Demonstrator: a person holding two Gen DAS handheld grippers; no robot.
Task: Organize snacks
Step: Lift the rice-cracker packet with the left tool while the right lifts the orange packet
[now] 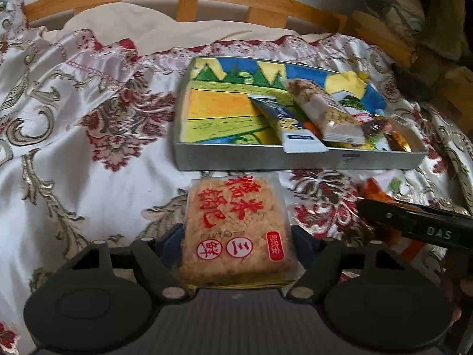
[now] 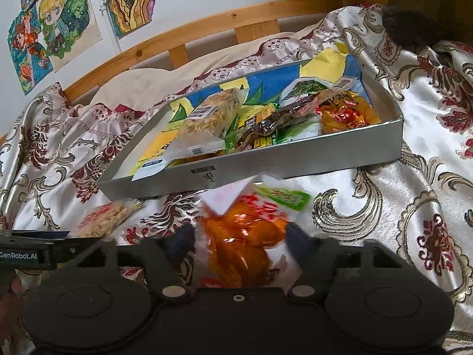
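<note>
Left wrist view: rice-cracker pack [image 1: 236, 230] is clamped by left gripper [image 1: 236, 236]; orange snack pouch [image 2: 242, 236] by right gripper [image 2: 241, 236], for the tray [image 1: 266, 159] at 12 o'clock.

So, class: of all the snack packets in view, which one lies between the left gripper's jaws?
The square rice cracker packet with red lettering, on the bedspread in front of the tray. The orange snack packet sits in the right gripper's jaws; the others lie in the tray.
</note>
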